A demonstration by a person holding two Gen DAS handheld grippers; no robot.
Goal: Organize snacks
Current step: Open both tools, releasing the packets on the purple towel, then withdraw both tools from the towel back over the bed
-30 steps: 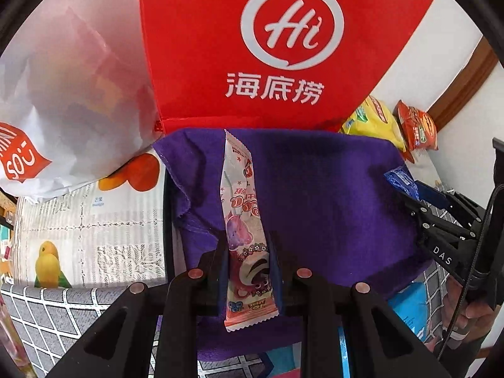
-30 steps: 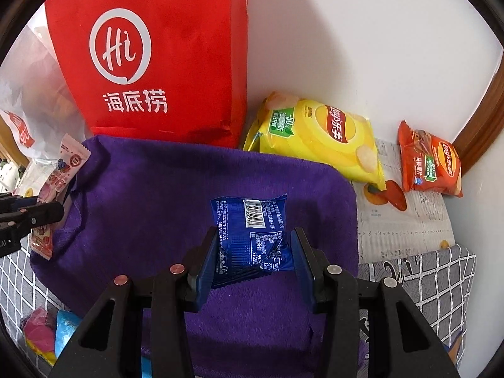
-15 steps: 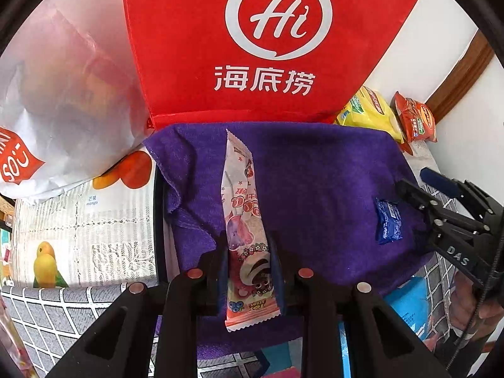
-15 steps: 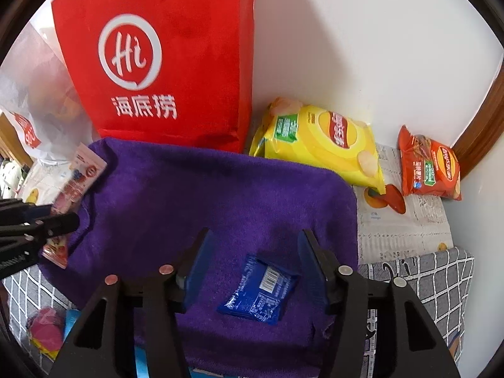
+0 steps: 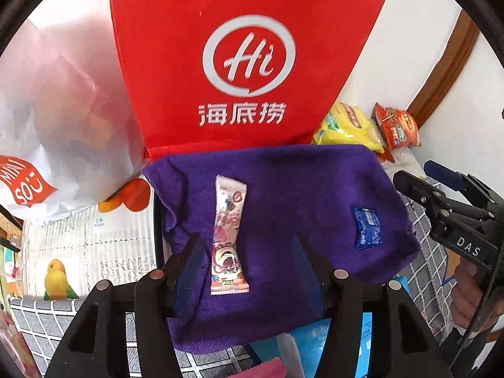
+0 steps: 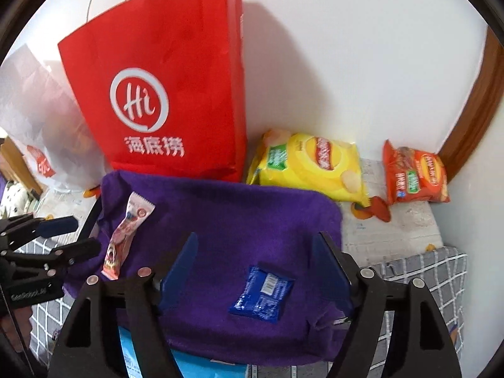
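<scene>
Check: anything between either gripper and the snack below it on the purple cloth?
Nothing visible. The left gripper is opening over the pink bar, pads clear of it. The right gripper is opening over the blue packet. Both snacks lie flat and uncovered on the purple cloth.

I see a plain white wall [image 6: 346,63] at twelve o'clock, brown wooden trim [image 6: 472,119] curving at two o'clock, and daylight falling evenly on it.

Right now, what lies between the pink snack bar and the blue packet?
Only bare purple towel separates the pink snack bar and the blue packet; the right wrist view shows this.
</scene>
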